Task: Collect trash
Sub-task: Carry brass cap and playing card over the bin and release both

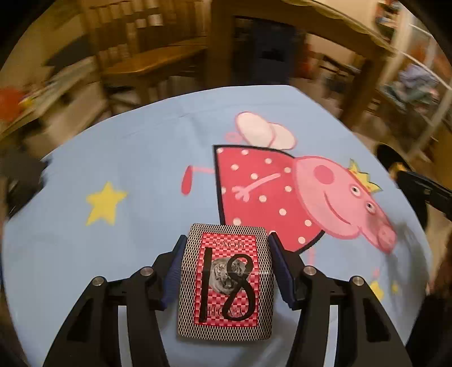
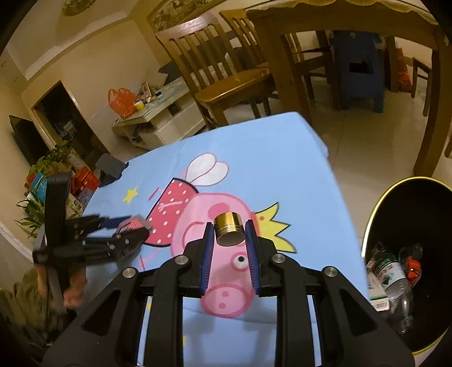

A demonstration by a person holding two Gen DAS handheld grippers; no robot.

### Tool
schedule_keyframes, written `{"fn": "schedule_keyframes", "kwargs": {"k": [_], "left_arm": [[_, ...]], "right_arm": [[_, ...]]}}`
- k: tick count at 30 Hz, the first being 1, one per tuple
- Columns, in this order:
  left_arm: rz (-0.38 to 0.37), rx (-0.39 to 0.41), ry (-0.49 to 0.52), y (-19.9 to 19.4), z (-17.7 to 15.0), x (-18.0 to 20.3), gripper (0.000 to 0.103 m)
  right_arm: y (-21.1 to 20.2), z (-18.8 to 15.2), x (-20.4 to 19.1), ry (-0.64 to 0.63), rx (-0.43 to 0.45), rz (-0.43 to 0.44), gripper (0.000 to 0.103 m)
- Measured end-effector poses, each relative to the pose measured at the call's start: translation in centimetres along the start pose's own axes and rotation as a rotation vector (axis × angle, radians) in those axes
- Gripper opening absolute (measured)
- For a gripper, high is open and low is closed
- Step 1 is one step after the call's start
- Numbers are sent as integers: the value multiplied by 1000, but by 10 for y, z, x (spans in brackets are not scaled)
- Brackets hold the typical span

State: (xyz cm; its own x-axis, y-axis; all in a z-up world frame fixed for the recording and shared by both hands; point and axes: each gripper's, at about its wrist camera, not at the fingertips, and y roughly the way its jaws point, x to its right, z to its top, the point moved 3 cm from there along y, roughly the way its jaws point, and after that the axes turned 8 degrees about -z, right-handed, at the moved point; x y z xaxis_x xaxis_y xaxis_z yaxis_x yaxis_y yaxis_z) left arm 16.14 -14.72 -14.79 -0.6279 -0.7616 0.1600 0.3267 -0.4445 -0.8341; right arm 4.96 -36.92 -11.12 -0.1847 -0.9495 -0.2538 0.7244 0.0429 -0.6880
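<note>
My left gripper point(image 1: 226, 240) is shut on a playing-card box point(image 1: 226, 282) with a red checked face, a tiger picture and "18" in black marker, held above the blue cartoon-pig tablecloth point(image 1: 141, 158). My right gripper point(image 2: 229, 225) is shut on a small gold cylindrical cap point(image 2: 228, 230), held above the same cloth point(image 2: 282, 169). The left gripper with the card box point(image 2: 132, 225) also shows at the left of the right wrist view. A black trash bin point(image 2: 375, 209) with a gold rim stands on the floor to the right, holding plastic bottles point(image 2: 392, 279) and wrappers.
Wooden chairs point(image 2: 226, 70) and a wooden table point(image 2: 339, 22) stand beyond the far edge. A white low cabinet point(image 2: 158, 118) with an orange bag point(image 2: 121, 101) is at the back left. Plants and boxes point(image 2: 56, 175) sit on the left. A dark object point(image 2: 110, 166) lies at the cloth's far-left corner.
</note>
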Motion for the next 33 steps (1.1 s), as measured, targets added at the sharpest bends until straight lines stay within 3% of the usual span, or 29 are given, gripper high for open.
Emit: {"fn": "schedule_keyframes", "kwargs": {"k": [3, 8, 13, 18, 25, 29, 32, 33], "left_arm": [[140, 78, -21, -13, 0, 31, 55], [240, 181, -17, -41, 12, 84, 55], [214, 244, 64, -54, 24, 147, 55], [171, 247, 120, -45, 36, 187, 55], [177, 239, 124, -35, 43, 191, 55], [116, 197, 130, -25, 45, 192, 55], [68, 196, 201, -17, 51, 220, 55], [40, 191, 222, -13, 54, 233, 55]], "right_arm": [[-12, 1, 10, 11, 31, -17, 22], [-35, 1, 38, 58, 84, -64, 21], [-62, 3, 72, 100, 140, -138, 21], [-69, -1, 106, 176, 122, -175, 17], [-48, 4, 123, 187, 47, -134, 22], [-83, 8, 173, 393, 185, -215, 39], [-106, -2, 197, 508, 264, -276, 47], [-114, -5, 202, 530, 292, -297, 54]]}}
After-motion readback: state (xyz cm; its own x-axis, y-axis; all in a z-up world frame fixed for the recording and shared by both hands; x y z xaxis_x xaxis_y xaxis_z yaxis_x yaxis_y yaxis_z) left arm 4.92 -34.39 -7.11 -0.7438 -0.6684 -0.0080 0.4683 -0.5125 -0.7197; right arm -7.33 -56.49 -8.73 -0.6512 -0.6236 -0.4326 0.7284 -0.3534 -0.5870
